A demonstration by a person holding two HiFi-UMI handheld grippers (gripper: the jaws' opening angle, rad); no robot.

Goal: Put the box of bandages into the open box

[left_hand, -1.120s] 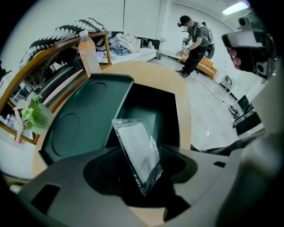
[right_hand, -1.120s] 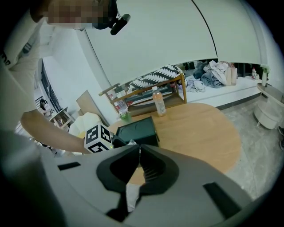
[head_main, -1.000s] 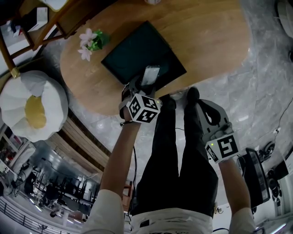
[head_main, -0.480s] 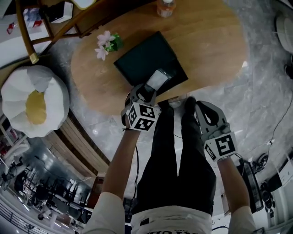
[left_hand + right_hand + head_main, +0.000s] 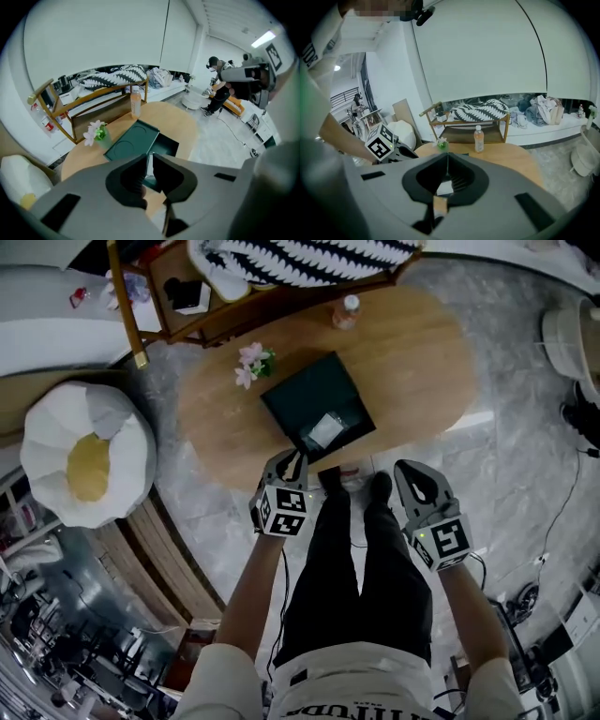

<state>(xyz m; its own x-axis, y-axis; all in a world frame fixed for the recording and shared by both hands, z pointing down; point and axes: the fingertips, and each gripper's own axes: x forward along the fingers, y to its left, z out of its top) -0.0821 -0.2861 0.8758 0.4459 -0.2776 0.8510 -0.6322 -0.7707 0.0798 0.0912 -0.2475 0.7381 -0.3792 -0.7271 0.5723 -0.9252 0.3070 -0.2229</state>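
Note:
The white box of bandages (image 5: 326,430) lies inside the near part of the dark green open box (image 5: 314,390) on the oval wooden table (image 5: 412,362). My left gripper (image 5: 292,461) hangs just off the table's near edge, a short way back from the open box (image 5: 132,145). Its jaws are closing, with a narrow slit left and nothing between them. My right gripper (image 5: 413,476) is to the right over the floor, away from the table, its jaws shut and empty (image 5: 446,158).
A small pot of pale flowers (image 5: 251,364) stands beside the open box, and a drink bottle (image 5: 347,311) stands at the table's far edge. A wooden bench (image 5: 187,296) lies beyond the table, a white beanbag (image 5: 89,465) to the left. The person's legs (image 5: 352,559) are between the grippers.
The box of bandages has left my left gripper and now lies in the green box. That gripper has pulled back off the table edge. The right gripper has barely moved.

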